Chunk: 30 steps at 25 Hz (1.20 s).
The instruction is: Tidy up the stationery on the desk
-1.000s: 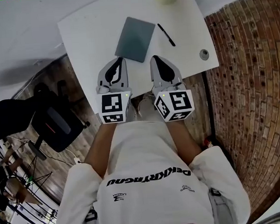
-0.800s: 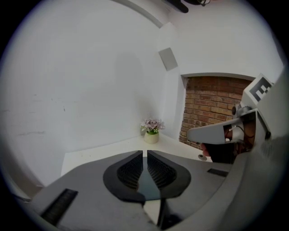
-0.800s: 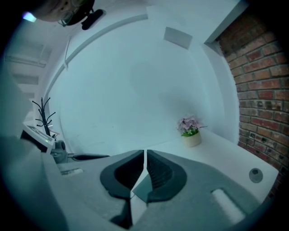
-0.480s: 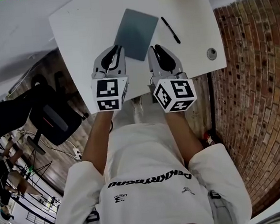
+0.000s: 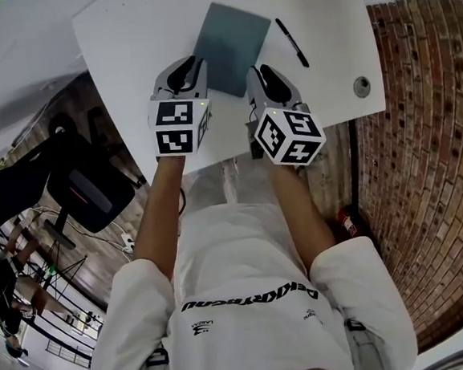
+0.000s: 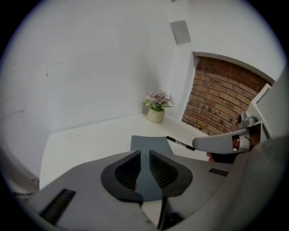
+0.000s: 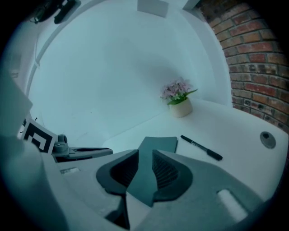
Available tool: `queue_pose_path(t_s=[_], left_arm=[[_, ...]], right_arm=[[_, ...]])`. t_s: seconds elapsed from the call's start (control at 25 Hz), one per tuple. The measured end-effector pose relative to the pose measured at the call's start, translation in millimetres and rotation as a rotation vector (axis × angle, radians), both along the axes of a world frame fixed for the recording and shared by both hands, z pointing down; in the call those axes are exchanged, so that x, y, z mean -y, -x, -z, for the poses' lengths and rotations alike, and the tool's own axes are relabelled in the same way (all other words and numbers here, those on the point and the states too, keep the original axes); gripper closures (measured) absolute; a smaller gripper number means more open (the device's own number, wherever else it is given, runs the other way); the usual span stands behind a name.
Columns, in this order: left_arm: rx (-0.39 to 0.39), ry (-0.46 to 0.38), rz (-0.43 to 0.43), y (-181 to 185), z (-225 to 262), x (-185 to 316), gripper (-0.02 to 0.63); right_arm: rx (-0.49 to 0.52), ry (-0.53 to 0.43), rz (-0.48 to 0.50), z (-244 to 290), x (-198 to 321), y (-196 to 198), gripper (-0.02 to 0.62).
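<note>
Grey notebook: lies flat near the middle of the white desk, slightly skewed, touched by nothing. Black pen: lies loose at 3 o'clock of it, near but apart, lined up roughly from 11 to 5. At 12 o'clock, at the far end: small flower pot. At 4 o'clock, close to the desk's edge: round cable cap.

Left gripper: hovers at the notebook's 7 o'clock corner, fingers a narrow slit apart, pinching nothing, with only the cover seen through the gap. Right gripper: hangs at the 5 o'clock corner, fingers spread after just opening, likewise gripping nothing.

Judged from here:
- Could shove the thin notebook toward 12 o'clock instead of catching it, with no raised edge to bite when met low from 6 o'clock.
- Could knock the pen with the right gripper and send it rolling toward 3 o'clock, perhaps off the desk.
- Could bump the two grippers together, crowded along one short edge.
- Could miss the cover on the left, given so slim a gap.
</note>
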<state>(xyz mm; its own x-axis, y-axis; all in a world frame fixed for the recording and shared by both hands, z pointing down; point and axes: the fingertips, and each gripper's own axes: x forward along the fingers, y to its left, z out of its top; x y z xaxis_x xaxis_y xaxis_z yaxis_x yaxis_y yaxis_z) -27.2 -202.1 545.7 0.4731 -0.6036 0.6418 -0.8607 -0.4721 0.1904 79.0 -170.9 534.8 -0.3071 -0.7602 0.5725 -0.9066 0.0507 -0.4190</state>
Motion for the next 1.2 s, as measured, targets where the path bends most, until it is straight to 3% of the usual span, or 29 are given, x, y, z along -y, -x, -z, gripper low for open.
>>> queue_pose_path(t_s=[0.48,0.84,1.04,1.2], left_arm=[[0.010,0.152,-0.019,5,-67,26,0.551],[0.018,0.214,-0.005,8,-94,37,0.551],[-0.021,0.251,-0.012,7,-99,39,0.551],[-0.100,0.330,-0.007,9,-101,37,0.551]], right_arm=[[0.024,0.158,-0.051,-67,7,-3,0.492],[0.024,0.233,-0.060,-96,9,-3,0.480],[0.035,0.246,-0.067,-102,11,-4,0.480],[0.007,0.252,-0.057,-107,10,-6,0.499]])
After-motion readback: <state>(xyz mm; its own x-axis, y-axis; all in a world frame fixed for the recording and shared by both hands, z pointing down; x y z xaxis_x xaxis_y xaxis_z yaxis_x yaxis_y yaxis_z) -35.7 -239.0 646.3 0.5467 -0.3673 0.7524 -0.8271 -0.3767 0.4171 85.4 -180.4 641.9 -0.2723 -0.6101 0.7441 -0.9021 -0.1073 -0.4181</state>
